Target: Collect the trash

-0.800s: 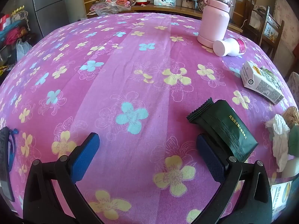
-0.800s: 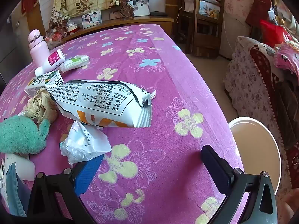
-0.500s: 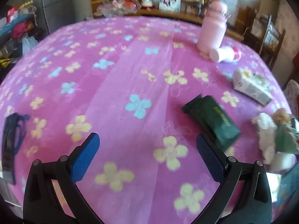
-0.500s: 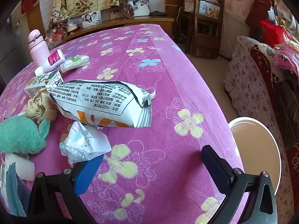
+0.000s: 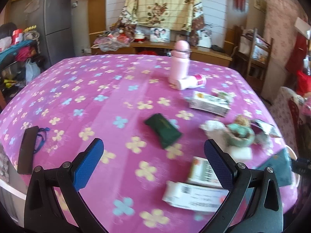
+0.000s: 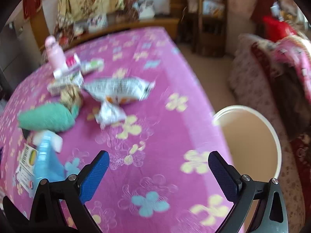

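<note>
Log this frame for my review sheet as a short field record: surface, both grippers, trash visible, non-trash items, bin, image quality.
surface: pink floral tablecloth
left gripper: open, empty, above the cloth
right gripper: open, empty, near the table edge
trash: dark green wrapper; large printed snack bag; crumpled white wrapper; small carton
non-trash: upright pink bottle; teal cloth; blue spray bottle
bin: white-rimmed bucket on the floor beside the table; no contents visible
image quality: motion blur in both views

A lived-in family home: a grey fridge (image 5: 51, 25) stands in the far left corner, a framed photo (image 5: 159, 35) sits on the wooden sideboard (image 5: 194, 49) under a flowered cloth (image 5: 165, 3), and a floral tablecloth (image 5: 108, 101) covers the counter.
</note>
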Motion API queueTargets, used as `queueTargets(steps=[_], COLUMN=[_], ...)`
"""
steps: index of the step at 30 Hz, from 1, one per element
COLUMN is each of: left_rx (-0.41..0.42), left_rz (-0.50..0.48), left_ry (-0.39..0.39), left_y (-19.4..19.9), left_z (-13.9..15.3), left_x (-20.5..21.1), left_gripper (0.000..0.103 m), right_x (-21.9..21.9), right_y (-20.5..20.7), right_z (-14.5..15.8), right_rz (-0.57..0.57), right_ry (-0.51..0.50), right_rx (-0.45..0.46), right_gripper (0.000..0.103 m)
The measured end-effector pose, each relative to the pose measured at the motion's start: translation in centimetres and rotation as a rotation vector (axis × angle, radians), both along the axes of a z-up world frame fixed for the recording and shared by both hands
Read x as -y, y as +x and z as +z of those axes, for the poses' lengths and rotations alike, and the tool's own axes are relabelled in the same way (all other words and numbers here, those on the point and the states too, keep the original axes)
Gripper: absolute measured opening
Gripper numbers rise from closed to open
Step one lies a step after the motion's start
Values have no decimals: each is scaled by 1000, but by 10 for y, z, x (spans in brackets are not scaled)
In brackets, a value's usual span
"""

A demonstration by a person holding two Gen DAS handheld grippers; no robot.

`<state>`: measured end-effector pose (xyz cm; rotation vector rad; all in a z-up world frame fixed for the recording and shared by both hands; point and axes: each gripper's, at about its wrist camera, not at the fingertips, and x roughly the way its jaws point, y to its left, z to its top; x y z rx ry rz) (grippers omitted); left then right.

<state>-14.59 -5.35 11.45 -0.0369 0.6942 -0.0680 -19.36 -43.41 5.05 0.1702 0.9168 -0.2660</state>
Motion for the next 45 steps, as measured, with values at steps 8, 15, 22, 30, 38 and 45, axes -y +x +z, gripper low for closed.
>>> queueTargets(steps=[8, 15, 22, 30, 38, 45], left_rx=[30, 71, 101, 122, 137, 144], left_rz=[-87, -109, -104, -95, -94, -94], left_ry=[-25, -15, -26, -25, -22, -19], left_y=[-28, -42, -48, -50, -52, -52], left_z=[22, 31, 36, 38, 40, 42], left_x=[45, 64, 64, 64, 64, 65], left_gripper=[103, 103, 103, 103, 103, 103], right_x=[-19, -48, -67, -74, -76, -77], right_y=[-37, -50, -55, -57, -57, -58], right_z=[65, 87, 93, 94, 95, 97], right_rz=[-9, 25, 51, 71, 71, 76], right_ry=[-61, -102, -109, -107, -95, -88], right_rx=[180, 249, 292, 319, 331, 335], right_gripper=[102, 102, 102, 102, 102, 102])
